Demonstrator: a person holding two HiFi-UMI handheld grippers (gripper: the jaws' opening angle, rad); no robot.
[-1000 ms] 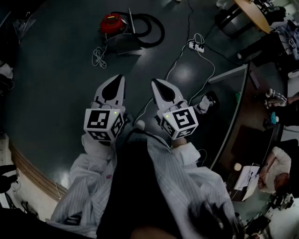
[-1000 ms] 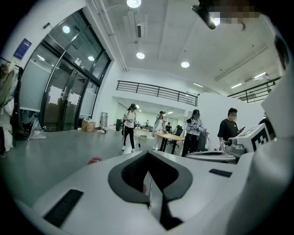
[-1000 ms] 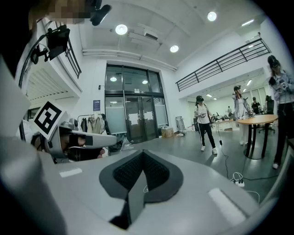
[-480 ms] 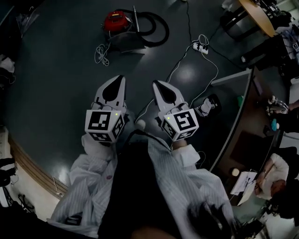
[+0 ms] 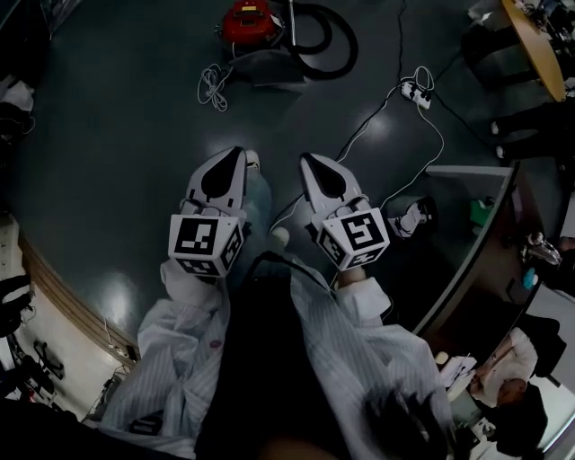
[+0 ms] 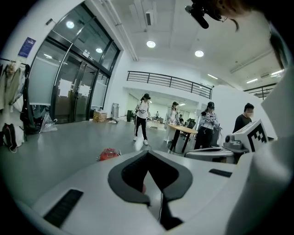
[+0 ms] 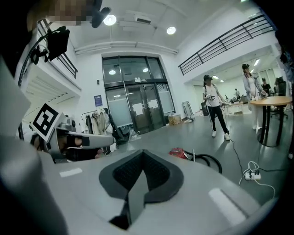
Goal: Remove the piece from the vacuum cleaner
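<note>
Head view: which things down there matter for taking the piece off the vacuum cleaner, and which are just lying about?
For the job:
- red vacuum cleaner
- its black hose
- left gripper and right gripper, both shut with nothing in them

Just lying about:
- power strip with its cables
- wooden table

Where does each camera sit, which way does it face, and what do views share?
Head view: on the head, facing steeply down at the floor; shows left gripper, right gripper, sleeves.
Left gripper view: on that gripper, along its shut jaws, over the floor.
Right gripper view: likewise, toward glass doors.
All share the vacuum cleaner.
</note>
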